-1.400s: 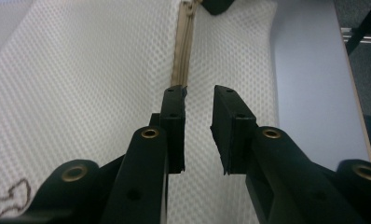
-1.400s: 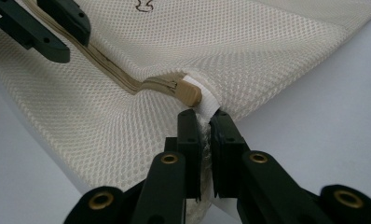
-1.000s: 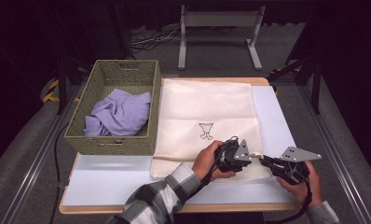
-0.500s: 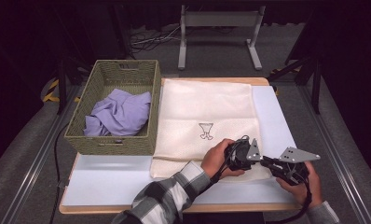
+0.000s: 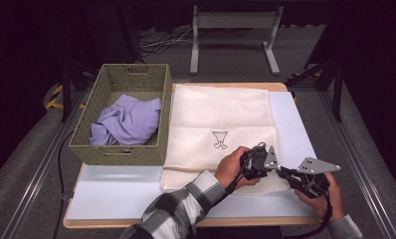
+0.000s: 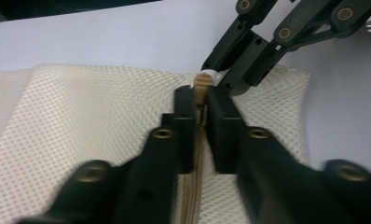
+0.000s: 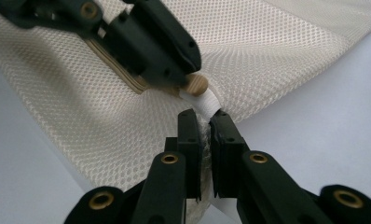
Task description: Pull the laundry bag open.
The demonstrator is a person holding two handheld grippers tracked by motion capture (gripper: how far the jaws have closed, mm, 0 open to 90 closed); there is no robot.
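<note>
Mesh laundry bag (image 5: pixel 221 124) flat on white table (image 5: pixel 111 199), zipper end at near right corner, both grippers on it.

Zipper (image 6: pixel 193 196) looks fully shut, tan slider (image 6: pixel 203 79) parked at end stop by white tab (image 7: pixel 206 101); opening judged barely begun, whole run of zipper left to pull. Left gripper (image 6: pixel 201 109) nearly closed, clamped on zipper pull just behind slider; jaws just narrowed a little with pull between. Right gripper (image 7: pixel 203 126) pinched together on mesh corner and white tab, bracing bag against pull. Grippers nose to nose, almost touching. Wicker basket (image 5: pixel 119 154) just left of bag, crumpled lavender garment (image 5: pixel 129 119) inside, untouched, probably to go in bag once open.
</note>
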